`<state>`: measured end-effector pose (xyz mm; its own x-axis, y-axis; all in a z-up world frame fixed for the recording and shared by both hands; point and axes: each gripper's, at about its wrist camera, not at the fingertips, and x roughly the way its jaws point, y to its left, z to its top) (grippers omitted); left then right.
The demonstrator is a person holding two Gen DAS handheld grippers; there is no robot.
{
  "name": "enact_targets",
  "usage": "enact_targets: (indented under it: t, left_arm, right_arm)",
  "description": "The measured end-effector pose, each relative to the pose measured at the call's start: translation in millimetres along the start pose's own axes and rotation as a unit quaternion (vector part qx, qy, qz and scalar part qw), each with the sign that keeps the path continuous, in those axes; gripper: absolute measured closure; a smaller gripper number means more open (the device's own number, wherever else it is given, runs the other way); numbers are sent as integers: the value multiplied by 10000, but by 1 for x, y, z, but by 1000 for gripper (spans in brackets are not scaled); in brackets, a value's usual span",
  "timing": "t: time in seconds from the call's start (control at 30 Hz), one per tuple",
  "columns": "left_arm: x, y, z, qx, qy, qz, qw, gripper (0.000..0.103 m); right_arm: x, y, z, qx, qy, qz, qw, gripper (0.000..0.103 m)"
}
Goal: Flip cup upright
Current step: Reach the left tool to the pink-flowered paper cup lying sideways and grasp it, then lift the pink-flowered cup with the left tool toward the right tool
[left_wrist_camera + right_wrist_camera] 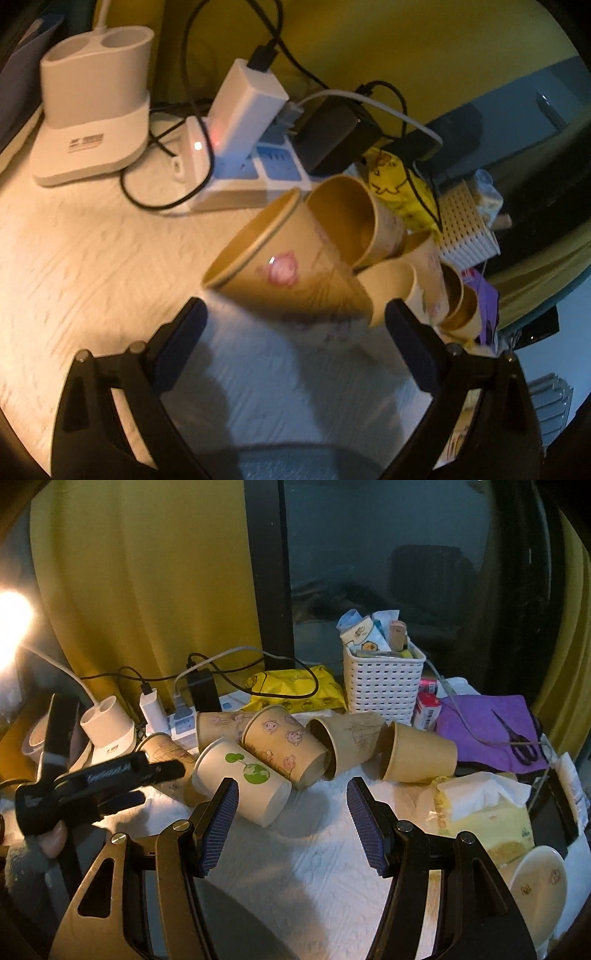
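Several paper cups lie on their sides in a heap on the white cloth. In the left wrist view my left gripper (295, 314) is open, its fingers just short of a brown cup with a pink print (284, 269), mouth toward upper left. Another brown cup (351, 218) lies behind it. In the right wrist view my right gripper (291, 794) is open, just in front of a white cup with a green print (240, 775) and a brown pig-print cup (284, 746). The left gripper (159, 771) shows at the left by a brown cup (166, 749).
A power strip with chargers and cables (255, 155) and a white holder (92, 110) stand at the back left. A white basket (384, 683), yellow packet (295, 690), purple cloth with scissors (491, 723), tissue box (484, 808) and white bowl (535, 886) crowd the right.
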<state>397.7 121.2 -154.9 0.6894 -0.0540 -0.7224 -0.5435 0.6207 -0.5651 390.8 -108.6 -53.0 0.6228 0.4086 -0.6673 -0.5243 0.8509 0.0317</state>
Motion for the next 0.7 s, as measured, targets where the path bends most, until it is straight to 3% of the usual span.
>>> enact_targets:
  t: [0.07, 0.2, 0.27, 0.3, 0.33, 0.7]
  left_arm:
    - [8, 0, 3, -60, 113, 41, 9999, 5]
    - [12, -2, 7, 74, -19, 92, 9999, 6]
    - [14, -3, 8, 164, -59, 55, 9998, 15]
    - [14, -3, 8, 200, -7, -118, 9997, 28]
    - [16, -5, 9, 244, 73, -253, 9994, 33]
    - [-23, -8, -8, 1190, -41, -278, 9925, 39]
  right_arm:
    - [4, -2, -1, 30, 14, 35, 10000, 39]
    - [7, -5, -3, 117, 23, 64, 9999, 39]
    - [4, -7, -5, 141, -16, 82, 9999, 39]
    - [3, -8, -6, 159, -22, 84, 9998, 39]
    - [2, -8, -7, 177, -13, 85, 9998, 39]
    - [-17, -1, -12, 245, -12, -28, 9997, 39]
